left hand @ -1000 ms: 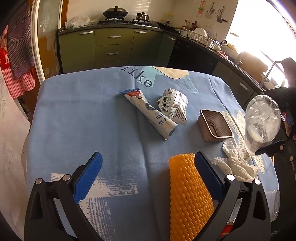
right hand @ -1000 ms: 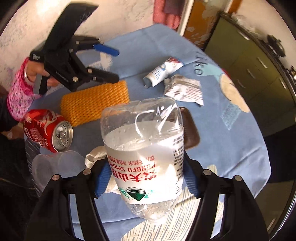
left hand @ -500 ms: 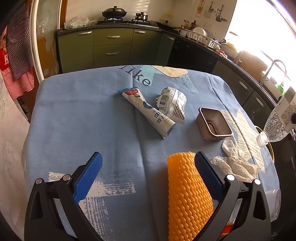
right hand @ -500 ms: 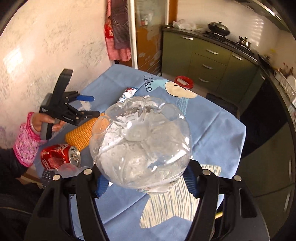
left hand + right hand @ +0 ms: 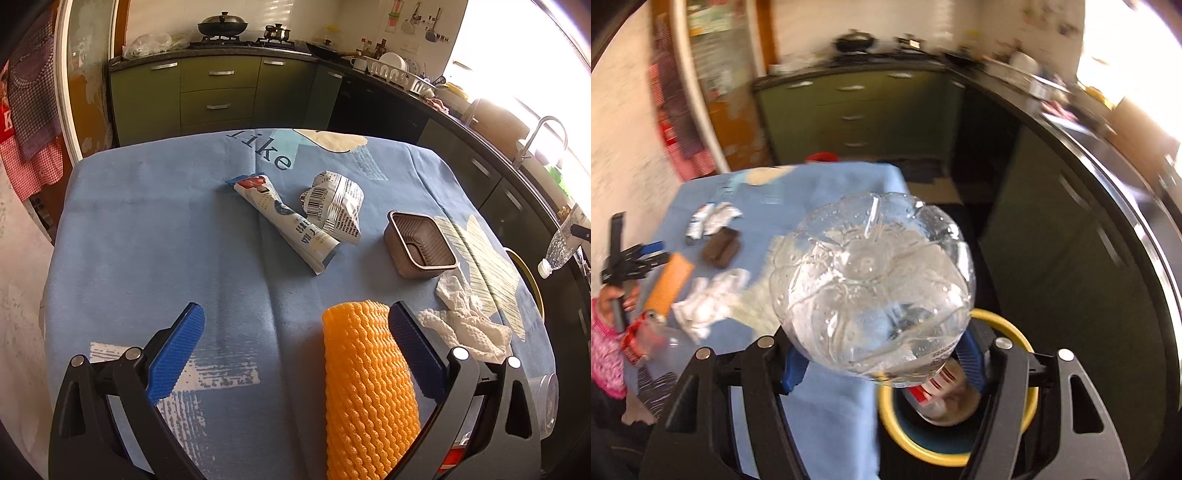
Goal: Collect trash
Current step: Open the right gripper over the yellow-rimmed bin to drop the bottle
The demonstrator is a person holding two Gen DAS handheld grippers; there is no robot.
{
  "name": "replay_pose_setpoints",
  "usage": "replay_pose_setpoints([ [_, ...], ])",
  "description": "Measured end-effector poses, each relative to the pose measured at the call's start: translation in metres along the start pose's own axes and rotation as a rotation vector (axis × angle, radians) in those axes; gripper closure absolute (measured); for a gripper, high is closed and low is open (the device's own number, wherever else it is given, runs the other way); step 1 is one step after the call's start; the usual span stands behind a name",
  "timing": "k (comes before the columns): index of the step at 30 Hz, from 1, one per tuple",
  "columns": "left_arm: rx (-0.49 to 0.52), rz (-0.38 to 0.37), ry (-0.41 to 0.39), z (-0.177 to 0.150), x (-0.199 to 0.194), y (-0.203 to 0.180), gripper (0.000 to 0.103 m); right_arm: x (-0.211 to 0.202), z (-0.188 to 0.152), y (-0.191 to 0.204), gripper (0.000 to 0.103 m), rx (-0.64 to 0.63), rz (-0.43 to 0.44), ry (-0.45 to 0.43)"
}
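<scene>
My right gripper [image 5: 882, 365] is shut on a clear plastic water bottle [image 5: 871, 284]. The bottle's base faces the camera and its cap points down over a yellow-rimmed bin [image 5: 916, 452] beside the table. The left wrist view catches the same bottle [image 5: 561, 243] at the far right, past the table edge. My left gripper [image 5: 295, 314] hangs open over the blue tablecloth [image 5: 147, 229]. An orange foam net [image 5: 369, 387] lies between its fingers, close to the right one.
On the cloth lie a long white wrapper [image 5: 288, 225], a crumpled barcode wrapper [image 5: 332, 206], a brown plastic tray [image 5: 421, 243] and white tissue [image 5: 465, 317]. A red can [image 5: 631, 339] and a clear cup [image 5: 546, 398] sit at the near corner. Another bottle [image 5: 934, 395] lies in the bin. Green cabinets stand beyond.
The right gripper carried the bottle off the table's right side to above the bin and rolled it, so its base now faces the camera. The left gripper stayed put.
</scene>
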State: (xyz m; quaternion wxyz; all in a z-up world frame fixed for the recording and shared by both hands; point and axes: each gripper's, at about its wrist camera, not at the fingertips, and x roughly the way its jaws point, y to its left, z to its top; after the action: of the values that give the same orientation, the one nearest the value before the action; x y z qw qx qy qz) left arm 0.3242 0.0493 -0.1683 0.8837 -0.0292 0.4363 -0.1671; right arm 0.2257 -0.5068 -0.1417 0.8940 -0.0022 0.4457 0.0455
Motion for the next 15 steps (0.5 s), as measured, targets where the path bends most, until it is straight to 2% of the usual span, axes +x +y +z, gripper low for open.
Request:
replay_pose_setpoints([
  [5, 0.002, -0.002, 0.007, 0.0, 0.003, -0.001, 0.005, 0.027, -0.023, -0.049, 0.04, 0.13, -0.061, 0.073],
  [8, 0.002, -0.003, 0.01, 0.0, 0.005, -0.002, 0.005, 0.044, -0.033, -0.065, 0.039, 0.158, -0.068, 0.111],
  [10, 0.005, -0.004, 0.009, 0.0, 0.005, -0.003, 0.005, 0.054, -0.038, -0.074, 0.037, 0.173, -0.114, 0.127],
  [12, 0.009, -0.005, 0.008, 0.0, 0.005, -0.005, 0.005, 0.059, -0.041, -0.082, 0.024, 0.194, -0.157, 0.124],
  [15, 0.014, -0.008, 0.006, -0.001, 0.004, -0.007, 0.005, 0.058, -0.045, -0.086, 0.023, 0.223, -0.16, 0.116],
])
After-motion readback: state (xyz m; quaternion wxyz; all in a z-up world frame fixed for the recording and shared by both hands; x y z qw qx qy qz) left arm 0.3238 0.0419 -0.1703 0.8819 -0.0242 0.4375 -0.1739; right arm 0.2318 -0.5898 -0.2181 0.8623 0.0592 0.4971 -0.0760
